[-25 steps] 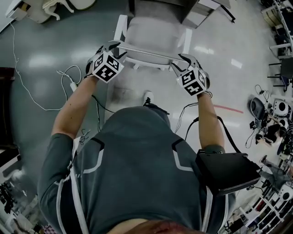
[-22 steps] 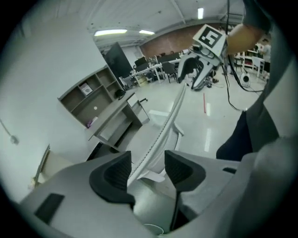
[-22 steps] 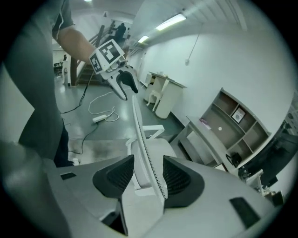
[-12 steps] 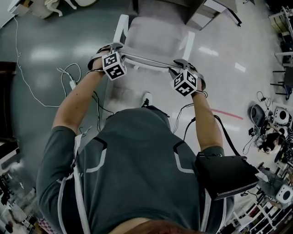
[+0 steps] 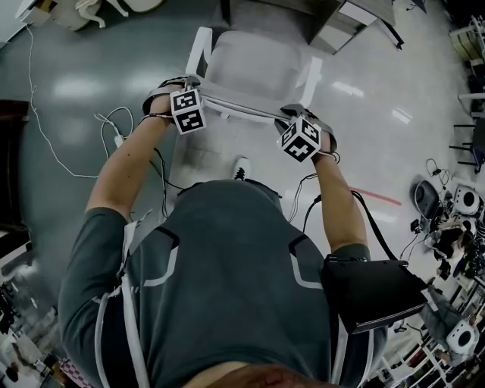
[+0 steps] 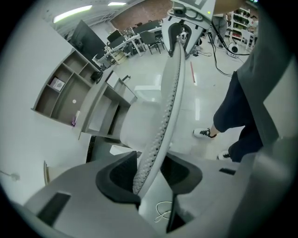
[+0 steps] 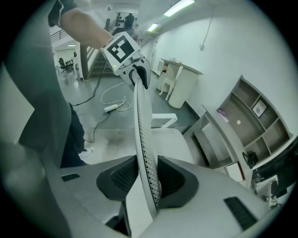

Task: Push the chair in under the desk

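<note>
A white chair (image 5: pixel 250 64) stands on the grey floor with its seat toward the desk (image 5: pixel 303 15) at the top of the head view. Its thin mesh backrest (image 5: pixel 239 106) faces me. My left gripper (image 5: pixel 184 82) clasps the backrest's top edge near its left end, my right gripper (image 5: pixel 292 114) near its right end. In the left gripper view the backrest (image 6: pixel 167 111) runs up between the closing jaws of my left gripper (image 6: pixel 149 169), and the dark pads meet it. The right gripper view shows the backrest (image 7: pixel 142 135) in my right gripper (image 7: pixel 142 179) the same way, jaws closing.
White cables and a power strip (image 5: pixel 114 129) lie on the floor left of the chair. My shoe (image 5: pixel 242 163) is just behind the chair. Equipment (image 5: pixel 447 204) crowds the right edge. The desk (image 6: pixel 104 104) has an open shelf unit (image 6: pixel 58 88) on the wall above it.
Both grippers have turned and slid inward along the top of the backrest, and their jaws have narrowed onto it. The chair stands about where it was.
</note>
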The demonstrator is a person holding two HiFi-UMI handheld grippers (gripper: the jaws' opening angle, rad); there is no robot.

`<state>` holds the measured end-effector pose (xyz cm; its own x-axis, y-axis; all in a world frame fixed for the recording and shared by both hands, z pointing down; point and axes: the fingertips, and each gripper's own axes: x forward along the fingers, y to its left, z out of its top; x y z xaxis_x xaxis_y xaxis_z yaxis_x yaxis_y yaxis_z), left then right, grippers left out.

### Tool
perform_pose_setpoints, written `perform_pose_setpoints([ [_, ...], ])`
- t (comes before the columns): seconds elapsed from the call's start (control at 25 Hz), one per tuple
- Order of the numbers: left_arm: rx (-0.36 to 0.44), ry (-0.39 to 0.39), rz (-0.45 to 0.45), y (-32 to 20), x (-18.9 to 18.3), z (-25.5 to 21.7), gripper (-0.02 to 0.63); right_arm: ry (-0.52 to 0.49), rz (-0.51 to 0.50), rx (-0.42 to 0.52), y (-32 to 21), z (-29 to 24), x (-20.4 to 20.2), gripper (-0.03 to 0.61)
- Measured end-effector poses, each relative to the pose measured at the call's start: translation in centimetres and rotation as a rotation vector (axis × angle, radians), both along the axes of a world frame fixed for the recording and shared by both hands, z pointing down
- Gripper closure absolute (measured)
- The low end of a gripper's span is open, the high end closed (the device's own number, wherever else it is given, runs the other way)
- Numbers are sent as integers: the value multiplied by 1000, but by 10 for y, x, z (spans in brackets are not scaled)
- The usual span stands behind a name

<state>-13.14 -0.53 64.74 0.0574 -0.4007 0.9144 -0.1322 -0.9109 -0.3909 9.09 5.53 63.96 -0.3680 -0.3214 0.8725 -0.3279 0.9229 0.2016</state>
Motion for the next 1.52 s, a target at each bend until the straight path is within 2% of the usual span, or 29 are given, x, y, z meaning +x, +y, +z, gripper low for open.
perform_pose_setpoints([
  [0.12,12,-17,-17,-7,4,4,451,0,1,-37,-5,3,4,443],
  [0.32,5,-22,-39,-20,7,5,451,2,-5,-1,-19,3,9,443],
  [0.64,12,-40,-71,-42,10,2,442,-11,26,-12,-38,-2,12,442],
  [0.8,16,-25,-89,-58,13,3,426,-13,44,-29,-50,-2,15,439],
  [1.16,-42,-16,-48,-101,20,9,430,-4,60,-36,-95,0,23,431],
  [1.36,-6,1,11,-137,22,12,427,-6,102,-91,-118,2,21,433],
  [1.52,-11,-4,34,-162,25,11,432,4,120,-34,-141,2,24,433],
])
